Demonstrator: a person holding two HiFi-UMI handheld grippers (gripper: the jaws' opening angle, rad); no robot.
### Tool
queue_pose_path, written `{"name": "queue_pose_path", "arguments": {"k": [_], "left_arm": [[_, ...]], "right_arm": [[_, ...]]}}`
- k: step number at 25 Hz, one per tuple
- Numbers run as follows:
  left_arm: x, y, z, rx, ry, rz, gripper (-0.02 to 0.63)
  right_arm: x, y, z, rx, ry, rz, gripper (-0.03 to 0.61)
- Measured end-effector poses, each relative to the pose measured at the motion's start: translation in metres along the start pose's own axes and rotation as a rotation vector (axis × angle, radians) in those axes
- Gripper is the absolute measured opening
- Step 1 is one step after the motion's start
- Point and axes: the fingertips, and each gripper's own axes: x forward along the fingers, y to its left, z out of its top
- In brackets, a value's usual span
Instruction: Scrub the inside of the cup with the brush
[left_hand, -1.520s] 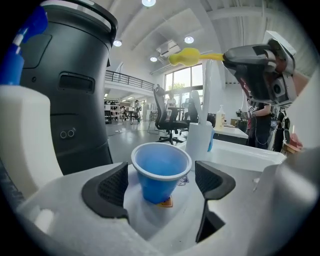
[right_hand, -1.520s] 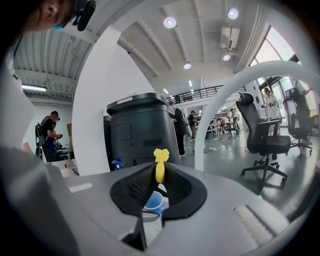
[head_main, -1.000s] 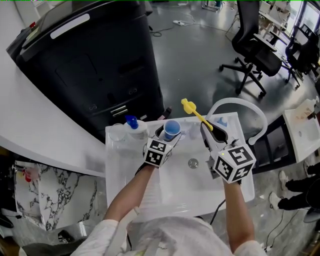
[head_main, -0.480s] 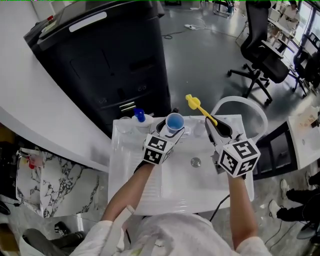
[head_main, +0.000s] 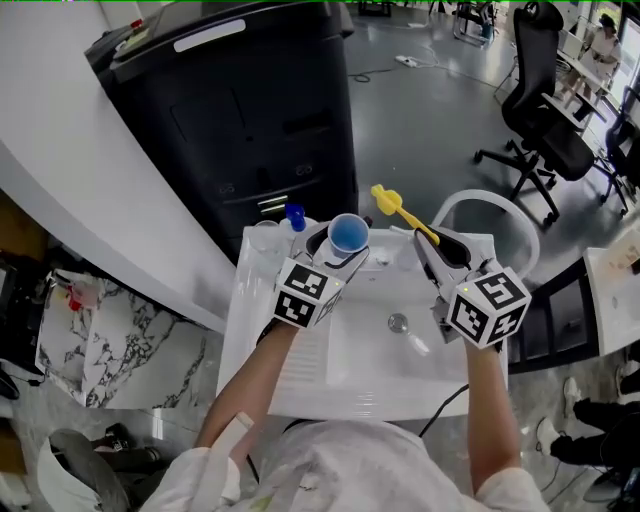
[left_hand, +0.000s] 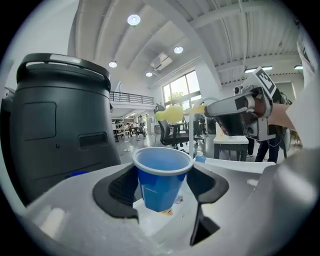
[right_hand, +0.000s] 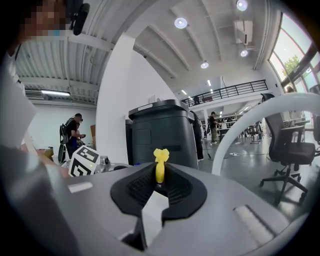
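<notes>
We record, centre of the head view:

- Left gripper (head_main: 343, 252): jaws clenched on either side of the blue cup (head_main: 348, 236). The cup stands upright with its mouth open upward, above the far edge of the white sink (head_main: 300, 372).
- Right gripper (head_main: 436, 250), right of centre: jaws closed on the handle of the yellow brush (head_main: 400, 213). The handle slants toward the upper left and its yellow end sits just right of the cup, apart from it and outside the rim.
- Drain (head_main: 398, 322): in the sink floor, between the two grippers.
- Blue-capped bottle (head_main: 294, 216): on the sink's far left corner, just beside the cup.
- Black bin (head_main: 240, 110): upper left, behind the sink.
- White curved pipe (head_main: 484, 198): arching right of the brush.
- Office chair (head_main: 548, 130): upper right.
</notes>
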Motion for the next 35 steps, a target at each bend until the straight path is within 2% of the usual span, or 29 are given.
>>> {"name": "queue_pose_path", "arguments": {"k": [7,13,18,22,35], "left_arm": [[-0.035,0.009,0.007,0.070,0.037,0.030,0.305],[-0.047,0.015,0.007,0.090,0.055,0.048,0.305],[-0.047,0.012,0.005,0.174,0.091,0.045,0.304],[-0.043,0.003,0.002,0.249,0.132,0.016,0.302],[-0.031,-0.024,-0.013,0.340,0.180,-0.053,0.302]], "right_arm": [[-0.009,0.020,0.008,-0.055,0.011,0.123,0.034],[-0.010,0.039,0.015,-0.129,0.050,0.235,0.034],[-0.008,0.056,0.011,-0.253,0.144,0.340,0.034],[-0.006,0.060,0.007,-0.370,0.230,0.392,0.034],[0.006,0.069,-0.012,-0.616,0.455,0.498,0.034]]}}
